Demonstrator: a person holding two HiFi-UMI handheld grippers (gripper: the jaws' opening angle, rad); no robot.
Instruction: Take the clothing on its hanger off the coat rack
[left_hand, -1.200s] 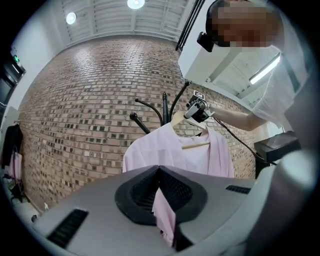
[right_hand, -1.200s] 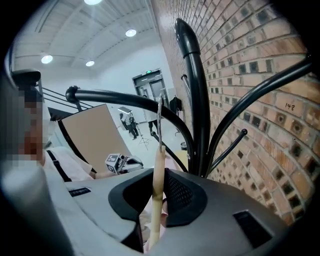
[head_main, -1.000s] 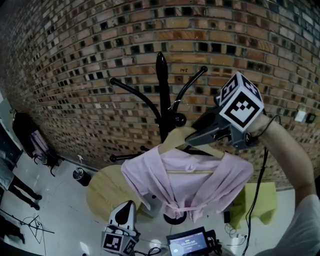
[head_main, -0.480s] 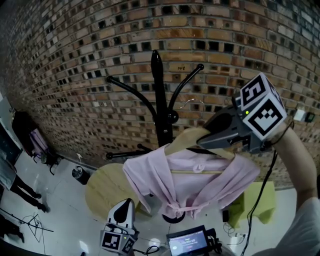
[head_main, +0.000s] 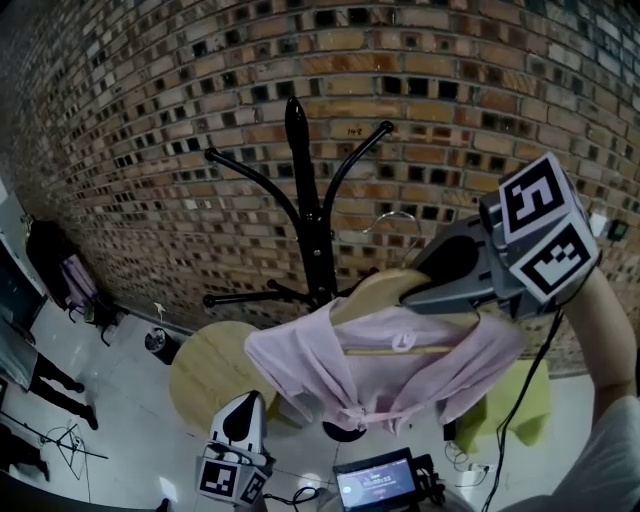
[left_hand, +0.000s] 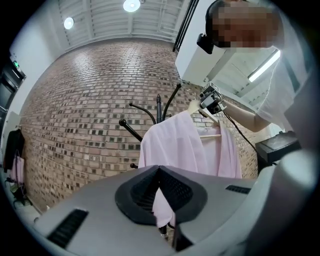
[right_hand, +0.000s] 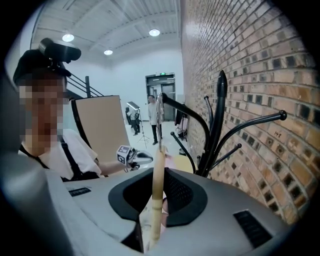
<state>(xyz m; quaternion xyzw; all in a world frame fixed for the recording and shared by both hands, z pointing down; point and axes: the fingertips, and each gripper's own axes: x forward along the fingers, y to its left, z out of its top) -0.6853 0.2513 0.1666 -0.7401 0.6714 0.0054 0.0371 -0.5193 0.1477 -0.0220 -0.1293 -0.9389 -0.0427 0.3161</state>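
Head view, item record: coat rack (head_main: 312, 230), black metal, one central pole with curved arms, standing against a brick wall; every arm visible here looks bare. Wooden hanger (head_main: 372, 290), pale timber with a crossbar and a thin wire hook (head_main: 398, 216); the hook stands in open air to the right of the pole, touching no arm that can be seen. Right claw (head_main: 418, 292): clamped on the hanger's shoulder, the right gripper view showing the timber edge pinched between the two dark pads. Left claw (head_main: 248, 408): low and near the frame's bottom, well apart from the load, jaws drawn together on nothing in the left gripper view. Garment (head_main: 385, 365): pale pink, light cloth, open-fronted like a short robe, draped over both hanger shoulders, tied in a loose knot at the waist, one side flaring out toward the left. It hangs just beside the rack, in front of its lower pole, above a round wooden counter (head_main: 205, 375) and the floor. Progress, as judged: the unhooking appears done, since the load rides wholly on the right claw; what remains is to carry it fully away from the rack. The cloth sits evenly and shows no sign of sliding off.
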